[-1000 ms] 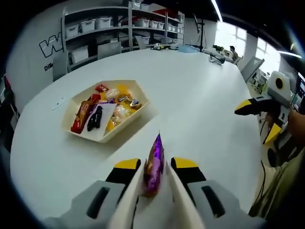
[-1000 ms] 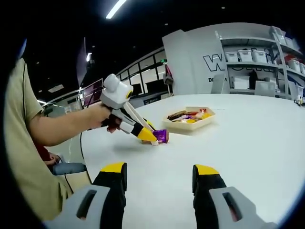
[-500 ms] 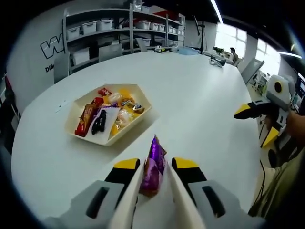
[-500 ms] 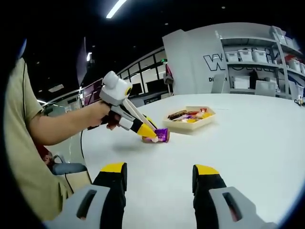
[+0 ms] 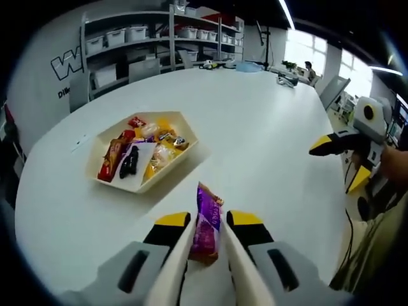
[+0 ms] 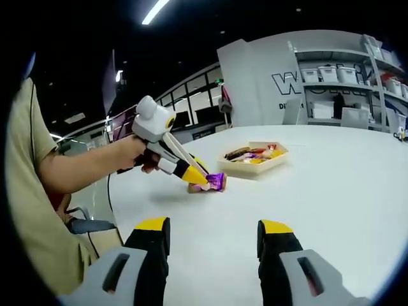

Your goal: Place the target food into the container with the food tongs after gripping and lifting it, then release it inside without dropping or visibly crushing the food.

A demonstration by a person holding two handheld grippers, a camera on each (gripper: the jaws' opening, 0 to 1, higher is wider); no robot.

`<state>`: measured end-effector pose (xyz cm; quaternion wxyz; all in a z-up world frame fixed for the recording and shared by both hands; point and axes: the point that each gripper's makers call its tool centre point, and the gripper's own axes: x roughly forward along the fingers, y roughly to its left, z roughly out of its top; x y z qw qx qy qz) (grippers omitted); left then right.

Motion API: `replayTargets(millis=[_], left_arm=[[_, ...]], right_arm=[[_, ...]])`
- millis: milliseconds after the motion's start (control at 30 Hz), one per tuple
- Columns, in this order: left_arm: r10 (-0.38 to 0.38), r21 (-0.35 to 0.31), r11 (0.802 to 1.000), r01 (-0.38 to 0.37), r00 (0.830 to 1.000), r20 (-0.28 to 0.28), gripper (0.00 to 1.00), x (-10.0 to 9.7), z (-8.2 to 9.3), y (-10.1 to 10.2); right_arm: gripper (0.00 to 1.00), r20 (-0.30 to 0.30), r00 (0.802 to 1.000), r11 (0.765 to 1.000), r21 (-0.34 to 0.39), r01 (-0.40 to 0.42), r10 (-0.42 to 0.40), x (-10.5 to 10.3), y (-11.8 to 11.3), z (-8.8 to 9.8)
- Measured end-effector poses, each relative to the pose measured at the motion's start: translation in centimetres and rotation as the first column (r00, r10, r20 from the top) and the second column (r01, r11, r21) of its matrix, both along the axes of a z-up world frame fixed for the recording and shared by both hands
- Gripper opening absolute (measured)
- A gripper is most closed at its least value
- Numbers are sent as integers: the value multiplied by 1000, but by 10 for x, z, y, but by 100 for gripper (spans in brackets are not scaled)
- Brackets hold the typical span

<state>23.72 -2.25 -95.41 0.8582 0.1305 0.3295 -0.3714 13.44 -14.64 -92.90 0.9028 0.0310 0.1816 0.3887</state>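
A: What's changed w/ the left gripper vs a sec ago?

B: The shiny purple foil snack packet between its cream tong blades sits differently. It stood up w/ its tip pointed; now the top edge is flat and it leans a bit to the right. Jaws are closed narrow on its lower half, as before.

A: Off the table?

B: Prob. yes. In the right gripper view the purple packet hangs at the tong tips, just above the round white table, though that view is small and contact w/ the surface can't be ruled out.

A: And the container?

B: The cream, shallow, six-sided paper tray is ahead and to the left of the packet in the left gripper view, well apart from it. It already holds red, orange, yellow and dark wrapped snacks. The camera's framing of it has shifted slightly, so that's hand motion, not the tray moving.

A: So where's the task?

B: Grip made, lift likely just done; carry and release are left. The rotated packet suggests it's slipping or swinging in the blades, so a drop is the risk. No crushing visible.

A: Right gripper?

B: Jaws wide apart, holding nothing, hovering over the table near the person's side.
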Motion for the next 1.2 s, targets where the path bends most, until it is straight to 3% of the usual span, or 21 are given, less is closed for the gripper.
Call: replayTargets(millis=[667, 1200], left_arm=[[13, -72, 997, -14, 1000, -12, 20, 6, 26, 6], [10, -99, 995, -7, 999, 36, 20, 34, 65, 11]], right_arm=[[52, 0, 1000, 1000, 4, 3, -3, 0, -1, 0], [52, 4, 1000, 1000, 6, 8, -8, 0, -4, 2]])
